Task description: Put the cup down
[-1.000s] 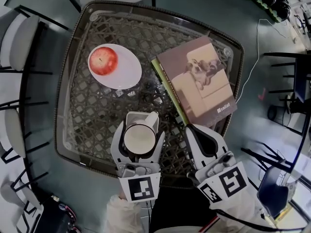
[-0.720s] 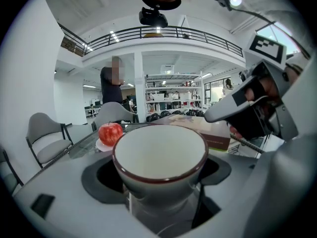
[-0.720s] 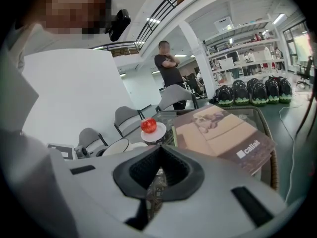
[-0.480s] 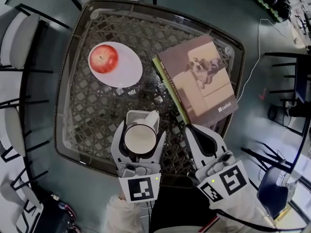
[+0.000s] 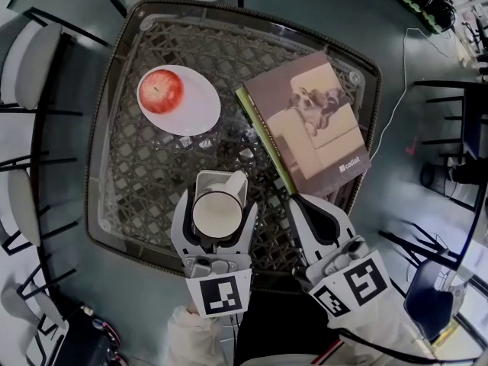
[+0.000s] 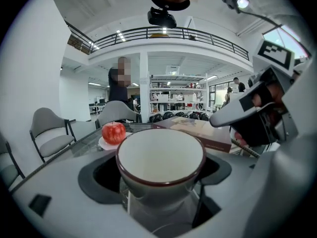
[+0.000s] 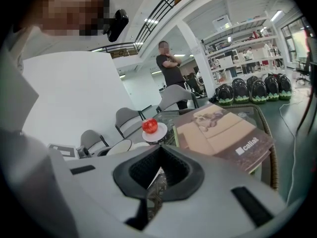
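Hardly anything has moved since a second ago: the cup [image 5: 217, 214] and the left tool [image 5: 217, 203] have slid only a tiny bit, and the right tool [image 5: 297, 202] is in the same spot.

The cup is white inside with a dark red rim, and it looks empty. It sits between the two sides of the left tool, which are open about as wide as the cup and press on its round body low down. It is over the near part of the surface [image 5: 145, 181]. I cannot tell if its bottom touches the glass.

I think the cup is hard, smooth and a bit heavy, so it could slip, and it could crack. The glass top is hard too, so it should go down softly and straight. Holding it low on the body, like now, looks like a good grip.

The right tool is just right of the cup. Its two sides are pressed together with nothing in them.

Past the cup and to its right lies a big book [image 5: 313, 128]. Past the cup and a little left is a plate [image 5: 200, 114] with a red apple [image 5: 160, 90], well apart from the cup. Bare glass lies all around the cup. The near edge of the surface is close behind the cup, so it should not slide back.
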